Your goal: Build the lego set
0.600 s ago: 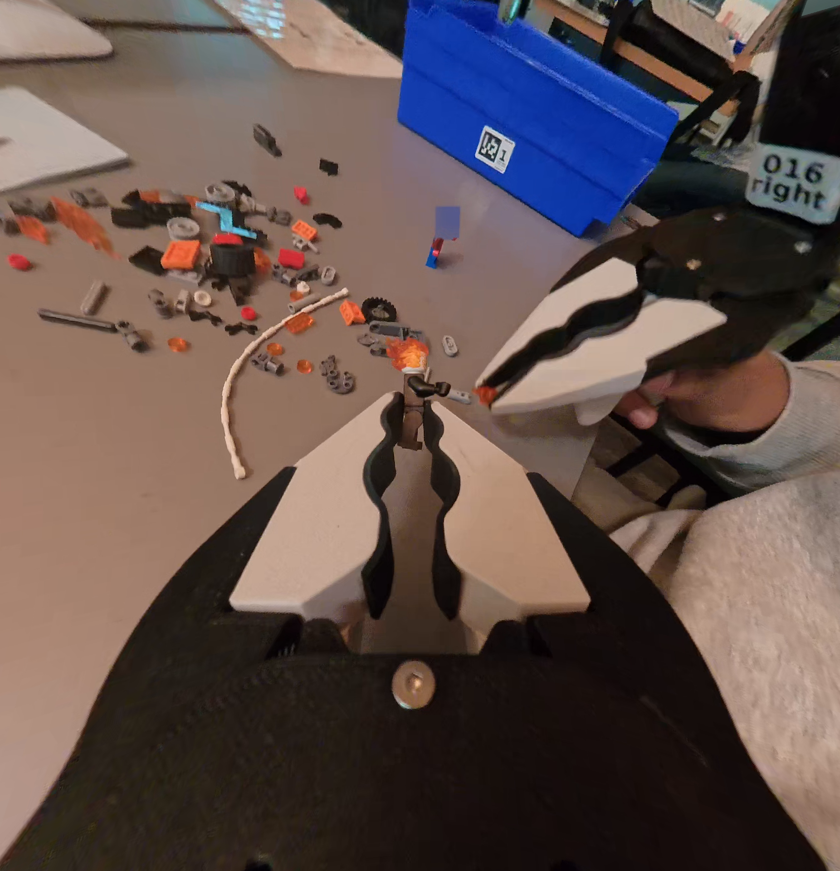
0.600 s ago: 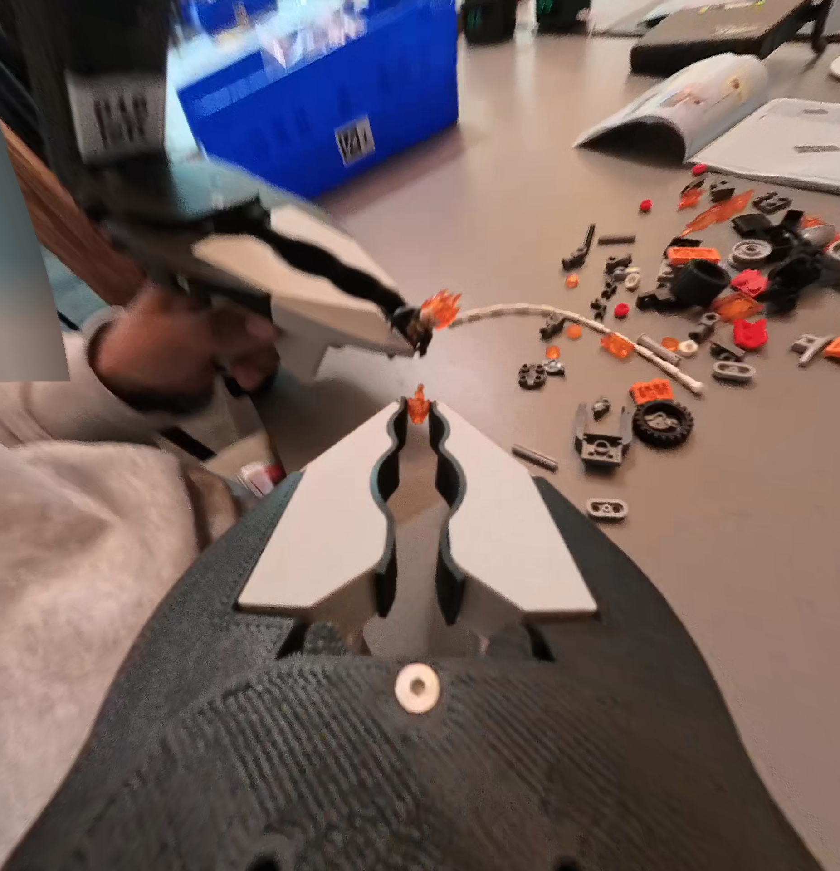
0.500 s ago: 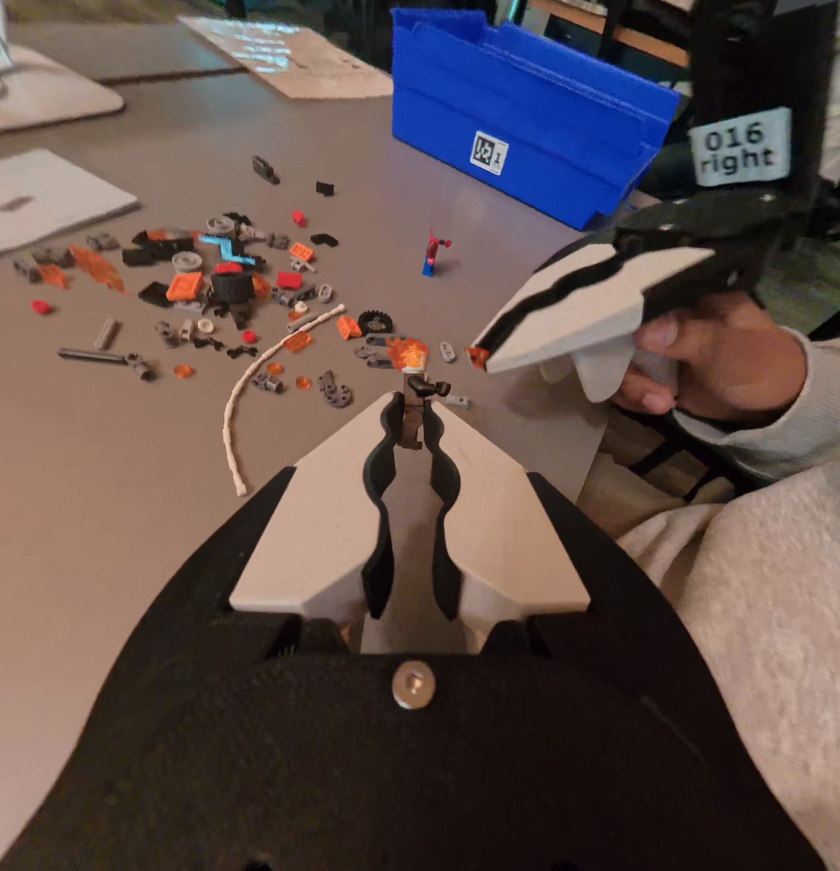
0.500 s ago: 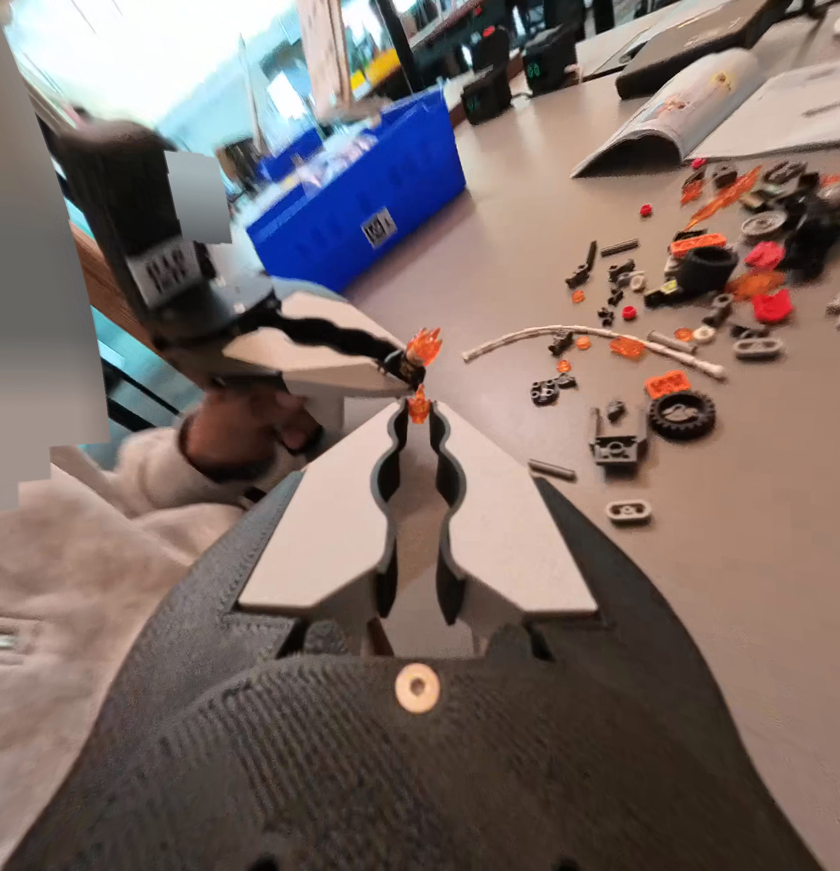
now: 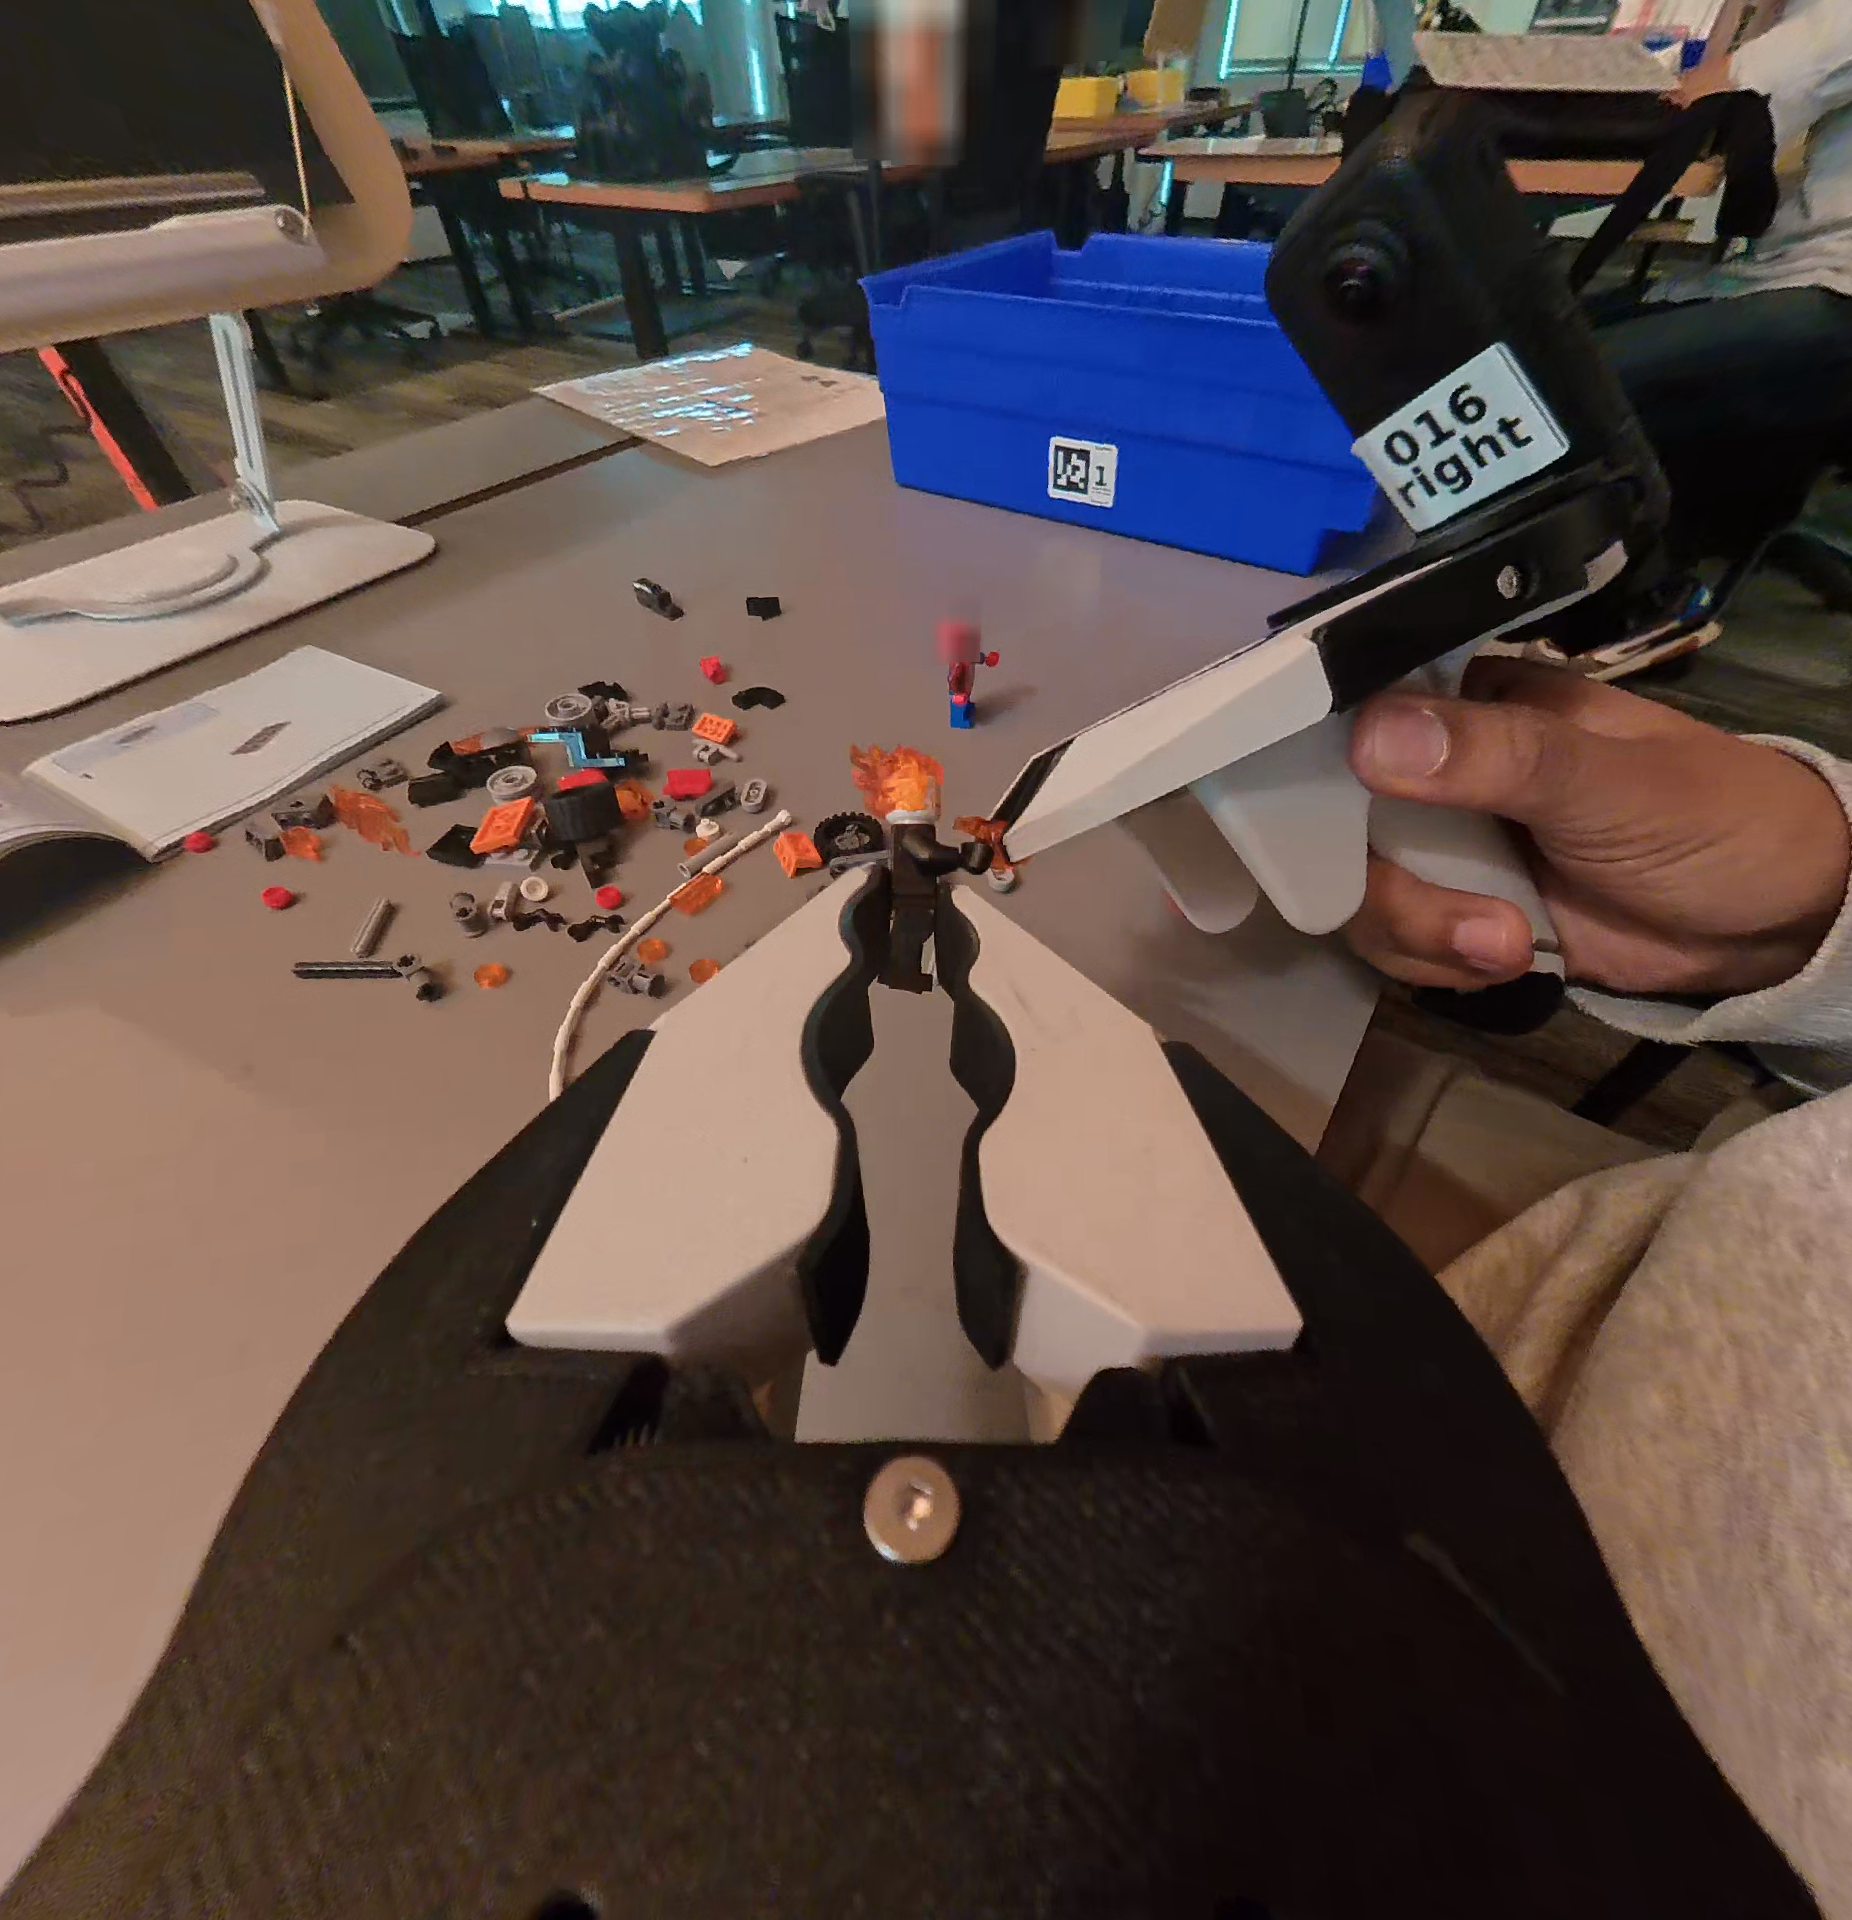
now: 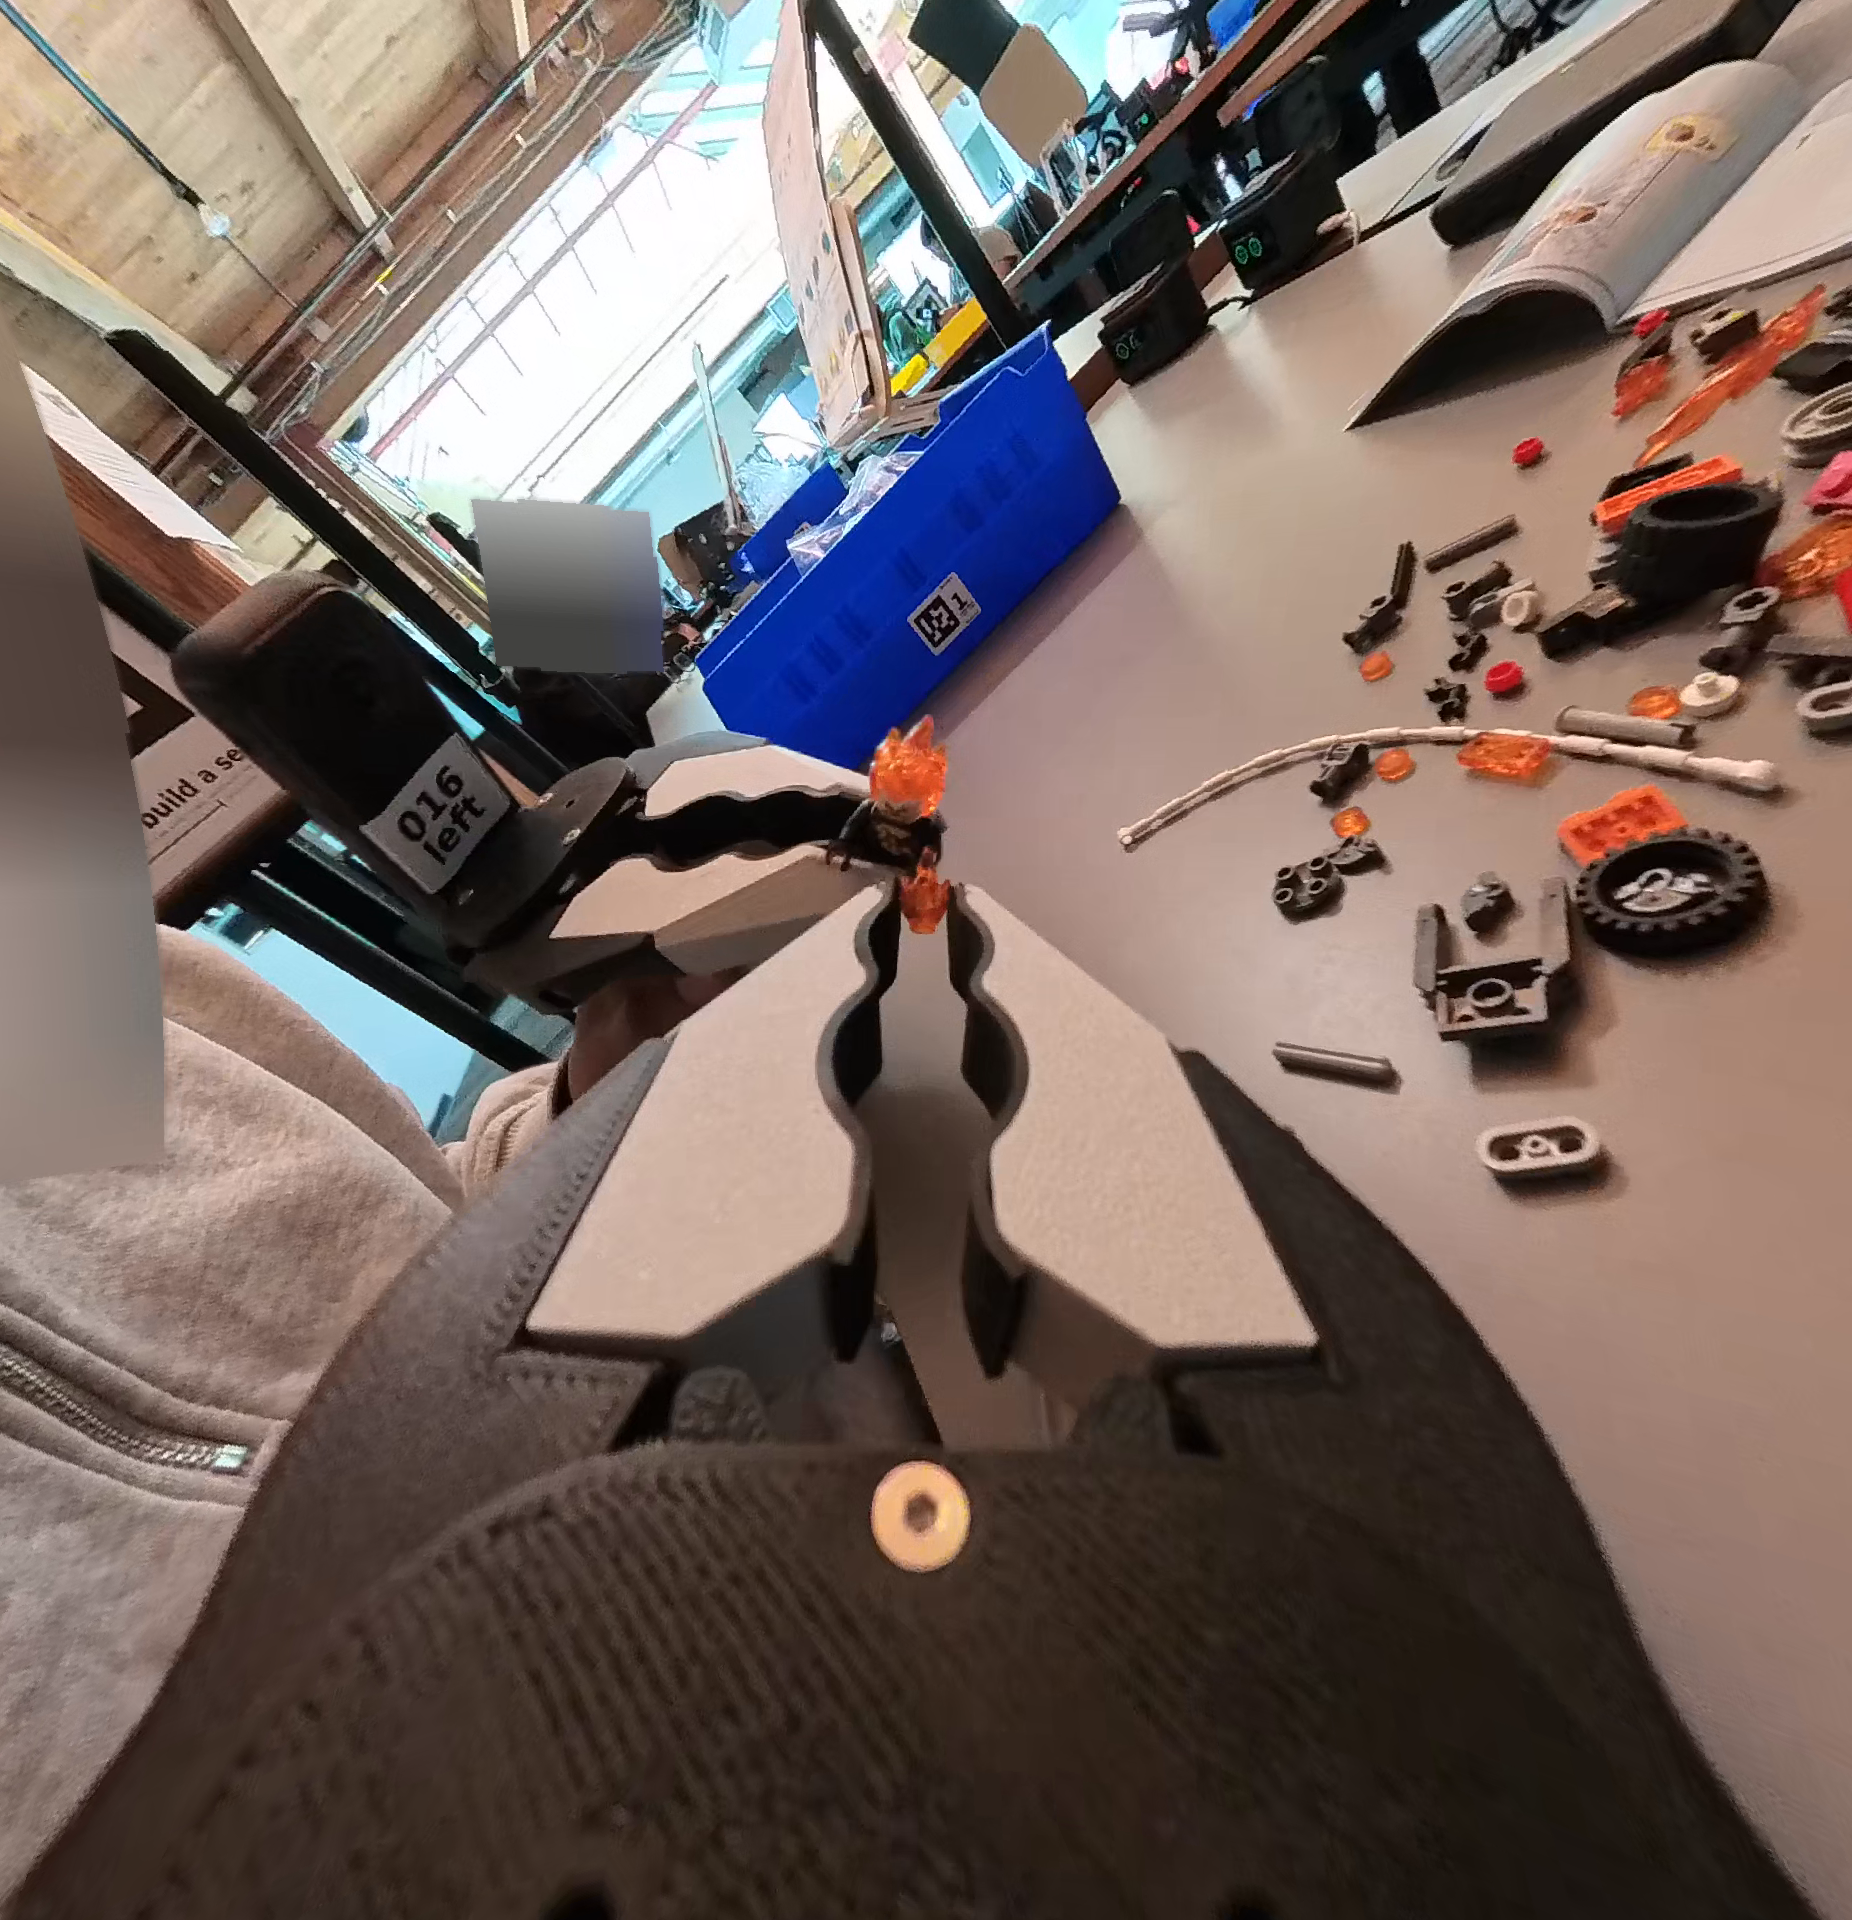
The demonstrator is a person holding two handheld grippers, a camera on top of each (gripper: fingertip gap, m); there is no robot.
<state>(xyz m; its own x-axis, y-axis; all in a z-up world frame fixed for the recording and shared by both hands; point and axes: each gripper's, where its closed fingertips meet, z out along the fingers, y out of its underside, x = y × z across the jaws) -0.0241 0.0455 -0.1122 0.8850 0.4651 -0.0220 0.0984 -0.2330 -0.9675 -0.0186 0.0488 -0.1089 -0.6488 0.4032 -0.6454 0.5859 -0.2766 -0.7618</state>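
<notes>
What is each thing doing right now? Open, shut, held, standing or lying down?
left gripper: shut on the black minifigure
black minifigure: held upright, flame hair on
right gripper: shut on the small flame piece
small flame piece: held at the minifigure's hand
red and blue minifigure: standing
blue bin: open
booklet: lying open

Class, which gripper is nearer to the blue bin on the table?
Right. The right gripper is raised just in front of the blue bin; the left gripper, clamping the black minifigure, sits farther back.

Grey tabletop (image 5: 174,1143), rows of wooden desks (image 5: 673,197) behind, tall bright windows (image 6: 589,260), timber ceiling beams (image 6: 278,62)
</notes>
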